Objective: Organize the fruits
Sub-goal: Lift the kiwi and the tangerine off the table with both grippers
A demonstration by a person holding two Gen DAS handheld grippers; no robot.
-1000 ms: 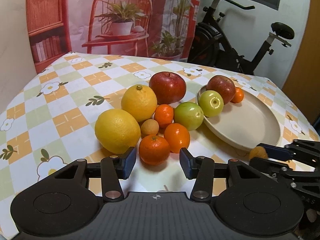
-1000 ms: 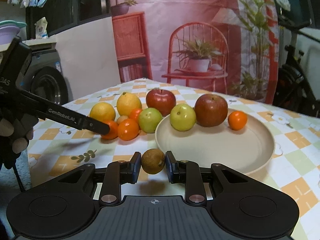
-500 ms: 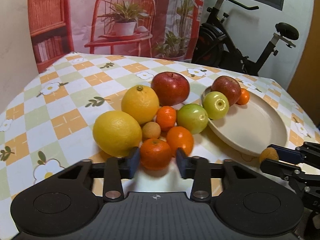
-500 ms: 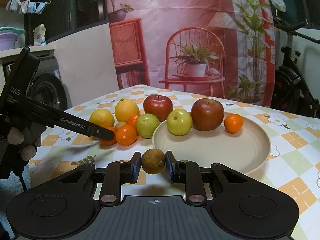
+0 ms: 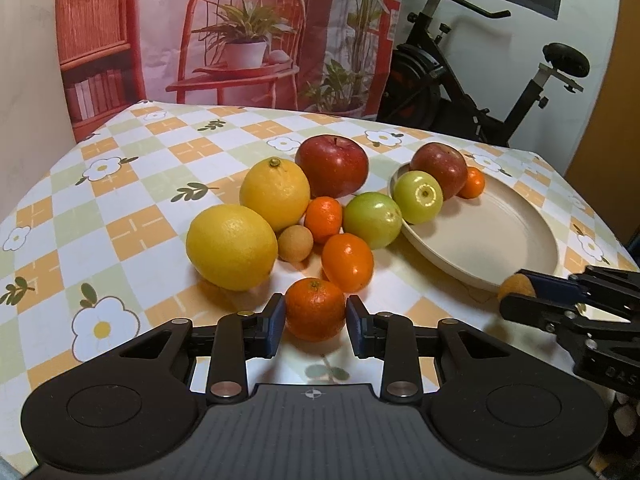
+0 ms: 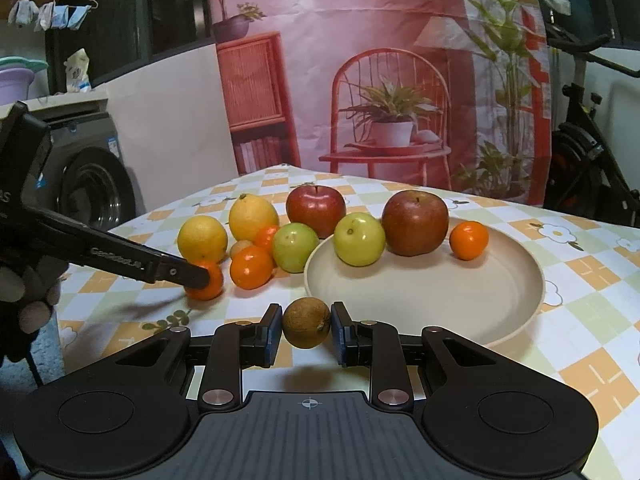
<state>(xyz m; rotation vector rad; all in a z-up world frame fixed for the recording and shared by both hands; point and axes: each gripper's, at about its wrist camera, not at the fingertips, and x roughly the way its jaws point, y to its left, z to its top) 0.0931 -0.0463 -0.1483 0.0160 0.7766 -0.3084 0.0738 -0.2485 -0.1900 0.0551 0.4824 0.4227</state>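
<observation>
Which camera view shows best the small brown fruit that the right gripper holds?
The right wrist view: the small brown fruit sits whole between the pads of the right gripper, close to the lens. The left wrist view shows only part of it, at the far right, partly hidden by a gripper finger.

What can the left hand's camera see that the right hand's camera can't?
Only the left wrist view shows the exercise bike's seat and the right gripper from outside, pinching a small brown fruit.

Only the right wrist view shows a washing machine, hanging laundry, and the left gripper from outside, shut on a tangerine.

Both show the beige plate with two fruits plainly on it, a red apple and a small orange, a green apple at its rim, and the two lemons.
</observation>
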